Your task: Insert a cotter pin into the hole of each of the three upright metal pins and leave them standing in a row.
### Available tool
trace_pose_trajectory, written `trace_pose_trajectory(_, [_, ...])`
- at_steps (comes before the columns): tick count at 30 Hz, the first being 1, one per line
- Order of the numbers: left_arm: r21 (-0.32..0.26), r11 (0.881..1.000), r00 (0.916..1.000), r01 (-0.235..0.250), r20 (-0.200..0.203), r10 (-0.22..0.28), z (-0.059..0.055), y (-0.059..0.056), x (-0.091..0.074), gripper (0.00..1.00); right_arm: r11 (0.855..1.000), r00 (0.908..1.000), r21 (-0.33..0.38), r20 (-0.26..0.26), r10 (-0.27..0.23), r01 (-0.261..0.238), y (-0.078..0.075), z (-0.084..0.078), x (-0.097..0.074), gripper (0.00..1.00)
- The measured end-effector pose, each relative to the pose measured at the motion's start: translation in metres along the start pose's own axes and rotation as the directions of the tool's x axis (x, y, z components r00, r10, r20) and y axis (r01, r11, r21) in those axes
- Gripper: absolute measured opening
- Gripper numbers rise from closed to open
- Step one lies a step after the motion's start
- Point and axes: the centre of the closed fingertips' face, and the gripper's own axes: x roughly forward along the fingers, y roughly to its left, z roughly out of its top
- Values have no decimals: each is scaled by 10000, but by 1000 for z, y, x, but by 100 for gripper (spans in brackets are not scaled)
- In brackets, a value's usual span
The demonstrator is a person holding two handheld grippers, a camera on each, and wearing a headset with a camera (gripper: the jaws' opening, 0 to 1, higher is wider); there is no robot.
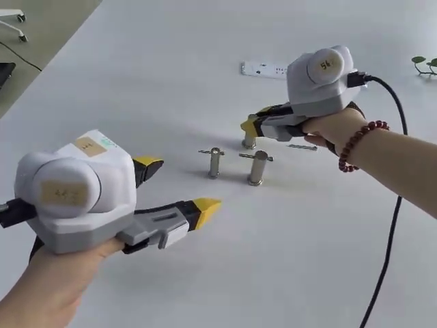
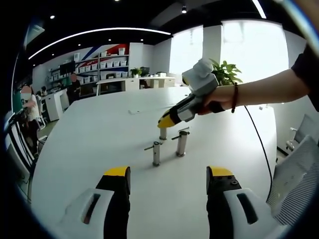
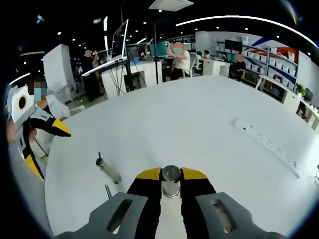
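Three upright metal pins stand on the white table (image 1: 136, 82). The left pin (image 1: 214, 162) and the middle pin (image 1: 257, 167) each carry a cotter pin through the top. My right gripper (image 1: 249, 128) is shut on the third pin (image 1: 249, 143), farther back; in the right gripper view that pin (image 3: 171, 180) sits between the yellow-tipped jaws of the right gripper (image 3: 171, 174). A loose cotter pin (image 1: 302, 147) lies beside the right hand. My left gripper (image 1: 177, 184) hangs open near the front left, well short of the pins (image 2: 156, 153), with nothing between its jaws (image 2: 168, 174).
A white power strip (image 1: 263, 69) lies at the back of the table. A black cable (image 1: 389, 225) trails from the right gripper down the right side. A small plant (image 1: 427, 63) is at the far right edge. People stand around distant desks.
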Motion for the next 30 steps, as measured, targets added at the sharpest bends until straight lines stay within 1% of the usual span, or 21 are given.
trace_pose_trajectory(3, [-11,10000,10000,10,-21,-10,-1,-2,-1,61,9999,9999,40,-36,-99,100,-6,-5,-7,8])
trace_pose_trajectory(5, [-13,10000,10000,25,-18,-25,-1,-2,-1,61,9999,9999,54,-57,-146,147,-7,-9,-13,8])
trace_pose_trajectory(11, [101,9999,10000,99,-12,-99,1,-6,-2,61,9994,9994,99,-132,-329,331,-4,-24,-30,8])
trace_pose_trajectory(13, [139,9998,9999,124,-23,-124,1,-7,-2,61,9993,9993,113,-145,-354,356,-6,-28,-35,8])
trace_pose_trajectory(19, [197,9997,9998,168,-53,-167,2,-10,-3,61,9992,9990,52,-240,-387,389,2,-39,-51,8])
trace_pose_trajectory(21, [231,9996,9998,165,-72,-163,3,-11,-4,61,9992,9989,37,-253,-403,404,0,-43,-57,8])
trace_pose_trajectory(23, [258,9995,9998,185,-79,-183,3,-12,-4,61,9991,9988,45,-263,-413,415,3,-44,-61,8])
trace_pose_trajectory(24, [261,9995,9998,182,-80,-180,3,-12,-4,61,9991,9988,69,-265,-409,411,-2,-45,-62,8])
trace_pose_trajectory(25, [282,9994,9998,192,-81,-190,4,-12,-4,61,9991,9988,65,-268,-411,413,-1,-46,-63,8])
trace_pose_trajectory(30, [333,9992,9997,238,-112,-234,4,-16,-4,61,9993,9990,-146,-300,-341,337,14,-51,-74,8])
